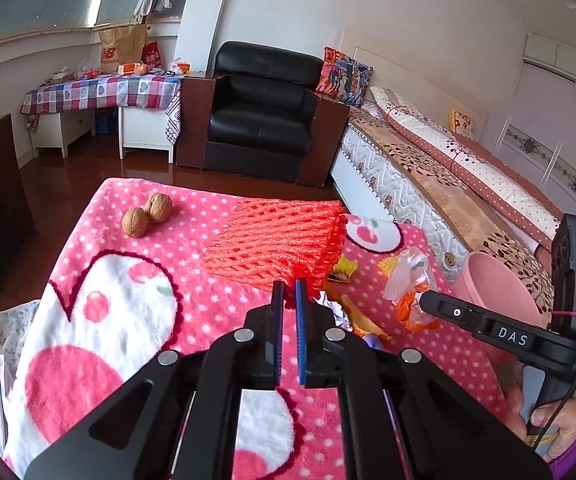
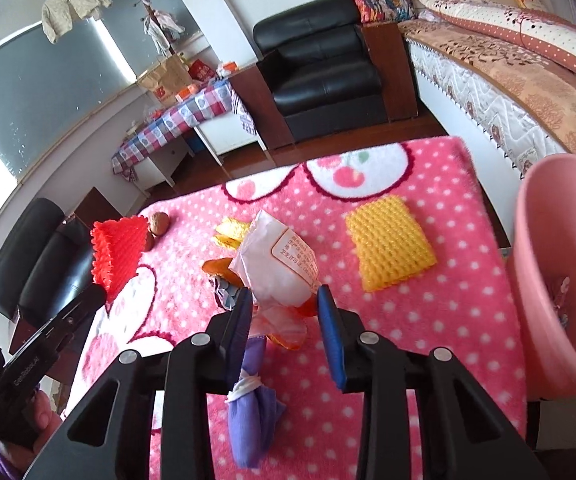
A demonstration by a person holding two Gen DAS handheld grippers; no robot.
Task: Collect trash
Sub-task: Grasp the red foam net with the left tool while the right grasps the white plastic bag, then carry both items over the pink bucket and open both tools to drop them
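My left gripper is shut on the near corner of a red foam net, which hangs lifted over the pink dotted blanket. The right wrist view shows the same red foam net at the left. My right gripper stands open around a white plastic wrapper with an orange part under it. The pads sit close to its sides without visibly squeezing it. A yellow foam net lies flat to the right of it. A purple wad lies under the right gripper.
A pink bin stands at the blanket's right edge, beside the bed. Two walnuts rest near the far left of the blanket. A small yellow wrapper lies behind the white one. A black armchair stands beyond.
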